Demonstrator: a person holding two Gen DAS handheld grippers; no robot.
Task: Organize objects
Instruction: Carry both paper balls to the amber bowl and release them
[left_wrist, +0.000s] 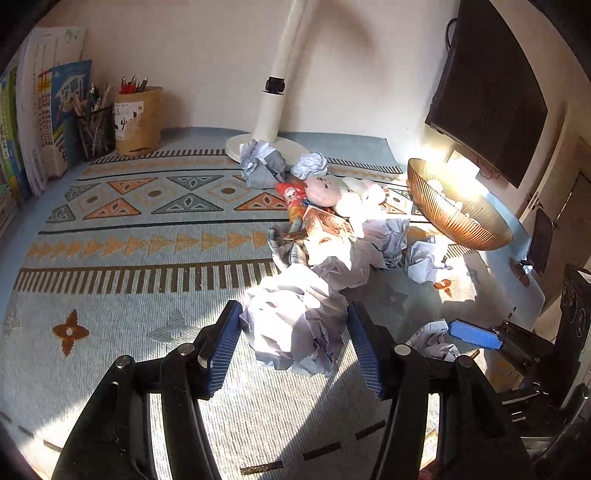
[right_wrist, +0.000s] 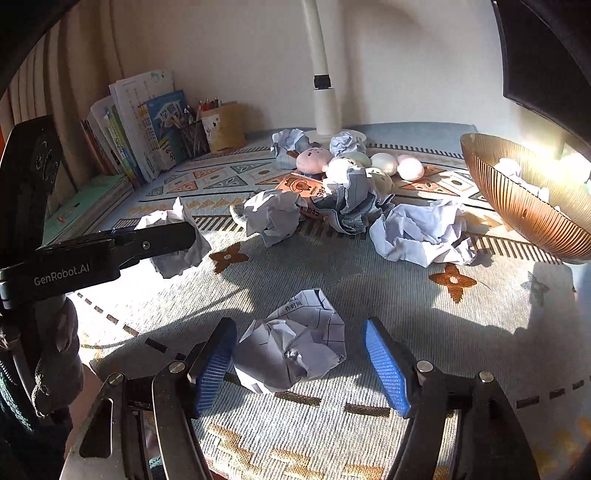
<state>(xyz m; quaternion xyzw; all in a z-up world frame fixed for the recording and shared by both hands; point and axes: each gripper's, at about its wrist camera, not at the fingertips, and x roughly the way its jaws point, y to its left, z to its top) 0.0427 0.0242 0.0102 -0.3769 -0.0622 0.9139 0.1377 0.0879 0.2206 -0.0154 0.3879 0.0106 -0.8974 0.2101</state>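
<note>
My left gripper has its blue pads against both sides of a large crumpled paper ball on the patterned cloth; it also shows in the right wrist view. My right gripper is open around a smaller crumpled paper ball with printed text; the left pad touches it and the right pad stands clear. Several more paper balls lie in the middle, among pastel plush toys and an orange snack packet. A ribbed amber bowl at the right holds crumpled paper.
A white lamp base and pole stand at the back. Books, a mesh pen cup and a tan pen holder line the back left. A dark monitor hangs at the right. The cloth's right edge is near the bowl.
</note>
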